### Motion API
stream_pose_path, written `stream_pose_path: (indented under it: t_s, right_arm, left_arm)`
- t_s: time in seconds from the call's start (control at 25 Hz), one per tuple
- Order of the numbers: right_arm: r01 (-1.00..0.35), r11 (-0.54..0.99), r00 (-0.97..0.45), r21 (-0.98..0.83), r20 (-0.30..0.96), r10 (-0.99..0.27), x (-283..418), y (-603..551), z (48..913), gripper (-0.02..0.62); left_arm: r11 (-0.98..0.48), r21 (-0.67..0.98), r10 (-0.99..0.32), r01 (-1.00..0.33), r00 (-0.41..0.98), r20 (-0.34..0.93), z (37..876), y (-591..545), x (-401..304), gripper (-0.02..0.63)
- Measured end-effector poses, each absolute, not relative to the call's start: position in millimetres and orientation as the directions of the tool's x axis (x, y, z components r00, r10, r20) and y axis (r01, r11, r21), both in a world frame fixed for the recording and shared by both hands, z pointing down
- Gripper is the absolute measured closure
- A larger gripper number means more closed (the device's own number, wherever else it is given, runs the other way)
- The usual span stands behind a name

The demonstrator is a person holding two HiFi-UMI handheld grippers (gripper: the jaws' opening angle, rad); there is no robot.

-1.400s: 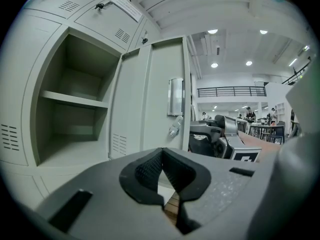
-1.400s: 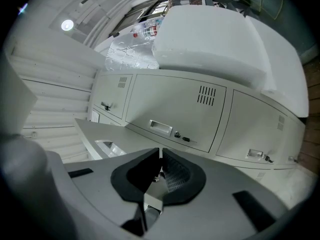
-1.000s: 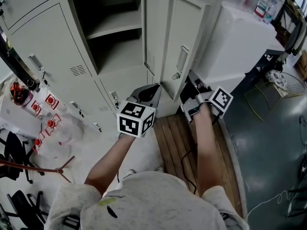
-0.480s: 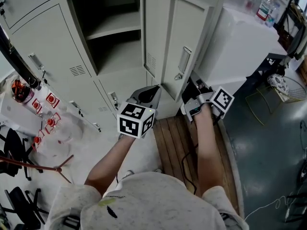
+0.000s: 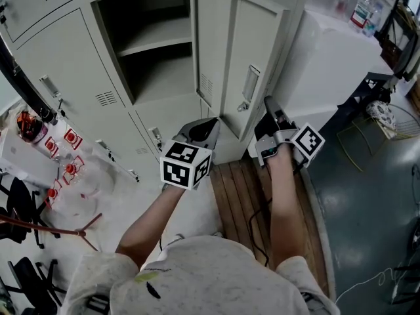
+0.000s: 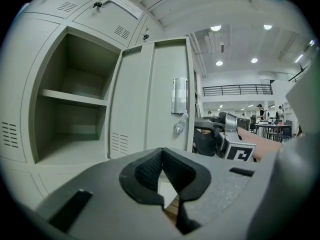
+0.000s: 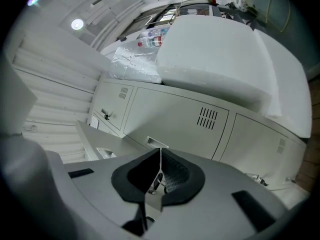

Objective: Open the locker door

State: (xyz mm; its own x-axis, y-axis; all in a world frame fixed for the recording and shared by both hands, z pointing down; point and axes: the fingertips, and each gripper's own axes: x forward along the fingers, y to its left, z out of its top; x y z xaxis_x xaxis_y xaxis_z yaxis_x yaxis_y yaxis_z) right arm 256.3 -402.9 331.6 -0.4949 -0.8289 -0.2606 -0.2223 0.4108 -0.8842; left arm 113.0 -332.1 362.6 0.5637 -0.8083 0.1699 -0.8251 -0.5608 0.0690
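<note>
Locker door [image 5: 239, 58] stood swung out from its open compartment [image 5: 151, 58], its free edge toward the person. The right gripper [image 5: 269, 105] sat at that edge, just below the latch [image 5: 243, 104], jaws pressed onto the thin sheet metal (a pale sliver showed between the pads). The left gripper [image 5: 205, 128] hung lower, before the cabinet's bottom, jaws pressed together on nothing and apart from the door
</note>
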Motion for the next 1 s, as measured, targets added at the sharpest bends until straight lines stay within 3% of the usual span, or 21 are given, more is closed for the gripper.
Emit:
stream_pose_path:
  t_s: [0.52,1.0]
  right_arm:
    - [-0.345,0.454,-0.466,-0.821,-0.270,-0.843,246.5,-354.9,309.3,0.584]
    - [-0.509,0.521,-0.536,-0.685,-0.221,-0.815,188.0,-315.0,294.9,0.584]
  left_arm:
    - [-0.602,0.079,-0.778,-0.794,0.606,0.163,360.3,-313.1,108.5,0.600]
    - [-0.572,0.103,-0.800,-0.814,0.581,0.148,357.8,-293.1,66.5,0.600]
